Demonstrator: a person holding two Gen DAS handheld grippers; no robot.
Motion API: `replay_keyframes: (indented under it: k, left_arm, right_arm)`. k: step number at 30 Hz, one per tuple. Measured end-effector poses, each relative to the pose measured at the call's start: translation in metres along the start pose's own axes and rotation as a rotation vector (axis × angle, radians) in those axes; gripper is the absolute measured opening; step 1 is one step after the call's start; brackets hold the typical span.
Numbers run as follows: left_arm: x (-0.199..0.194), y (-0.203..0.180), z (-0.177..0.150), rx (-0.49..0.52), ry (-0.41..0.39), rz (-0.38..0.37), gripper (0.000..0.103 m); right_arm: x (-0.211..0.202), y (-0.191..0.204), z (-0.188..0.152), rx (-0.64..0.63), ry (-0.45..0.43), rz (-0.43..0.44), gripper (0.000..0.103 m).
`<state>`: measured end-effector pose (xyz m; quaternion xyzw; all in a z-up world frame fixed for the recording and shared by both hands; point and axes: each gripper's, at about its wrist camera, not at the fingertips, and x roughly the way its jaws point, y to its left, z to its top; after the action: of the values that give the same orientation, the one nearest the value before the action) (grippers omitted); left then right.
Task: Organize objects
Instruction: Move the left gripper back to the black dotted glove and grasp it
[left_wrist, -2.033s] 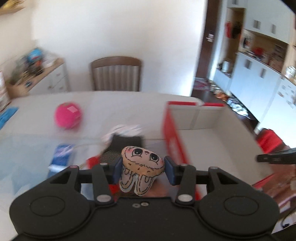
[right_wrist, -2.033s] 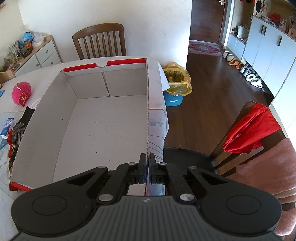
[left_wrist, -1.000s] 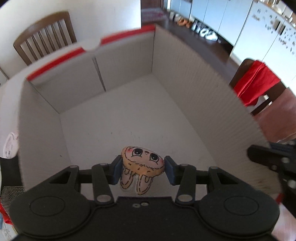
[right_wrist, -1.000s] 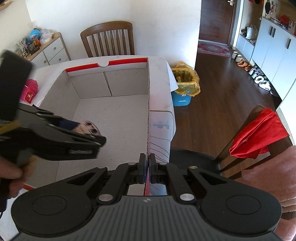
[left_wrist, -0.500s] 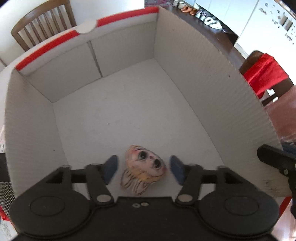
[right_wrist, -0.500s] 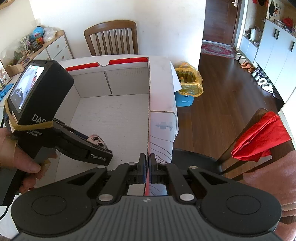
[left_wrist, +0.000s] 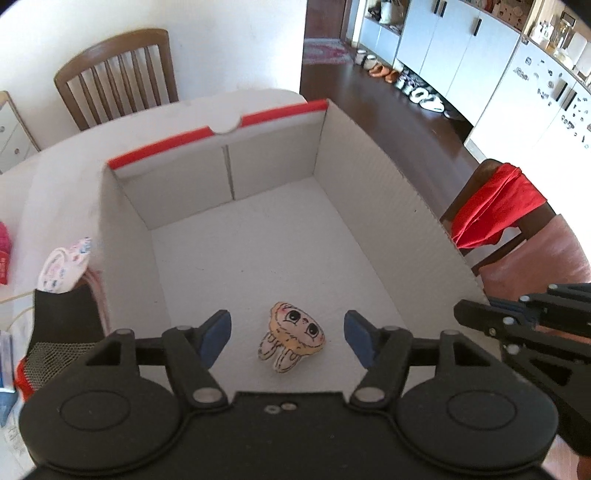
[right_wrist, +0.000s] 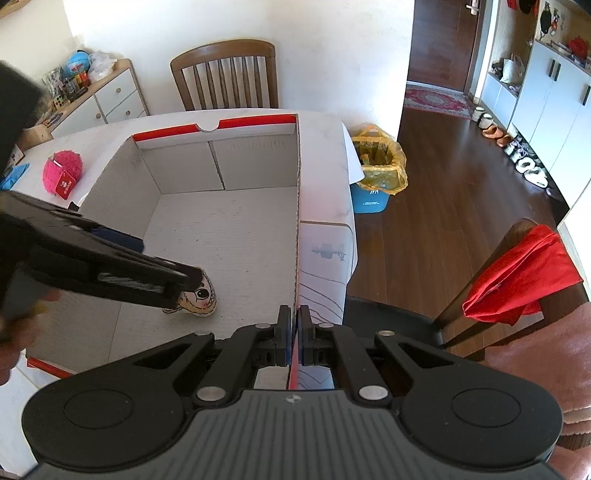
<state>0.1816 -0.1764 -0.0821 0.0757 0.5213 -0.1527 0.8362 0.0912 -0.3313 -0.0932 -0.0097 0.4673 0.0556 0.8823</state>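
Bunny toy (left_wrist: 293, 336) on box (left_wrist: 373, 177) floor, loose between wide-apart left tool (left_wrist: 287, 336) fingers.

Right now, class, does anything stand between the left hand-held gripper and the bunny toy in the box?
Nothing visible does. The left hand-held gripper hangs open above the bunny toy, which lies alone on the box floor.

left gripper (left_wrist: 287, 334) now spread wide, was clamped on bunny plush (left_wrist: 293, 336) two seconds and one second back; plush now lies loose on floor of cardboard box (left_wrist: 388, 192), near its front, between the blue pads but touching neither; gripper has travelled from over the table into the box, now pulled higher and back; left gripper now crosses right wrist view, partly covering plush (right_wrist: 197, 297)
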Motion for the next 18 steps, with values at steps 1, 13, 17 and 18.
replay_keyframes:
  k: [1, 13, 17, 18]
  left_arm:
    - [-0.005, 0.000, -0.002, -0.004, -0.009, 0.001, 0.065]
    - [-0.061, 0.024, -0.030, -0.081, -0.122, 0.051, 0.065]
    - [-0.071, 0.034, -0.041, -0.107, -0.135, 0.063, 0.065]
    - [-0.072, 0.036, -0.042, -0.108, -0.139, 0.065, 0.065]
  right_arm:
    - [0.000, -0.001, 0.000, 0.005, 0.002, 0.002, 0.003]
    - [-0.006, -0.001, 0.001, 0.001, 0.011, 0.009, 0.003]
    - [-0.008, 0.000, -0.001, -0.008, 0.014, 0.009, 0.003]
    - [-0.009, 0.000, -0.001, -0.008, 0.014, 0.008, 0.003]
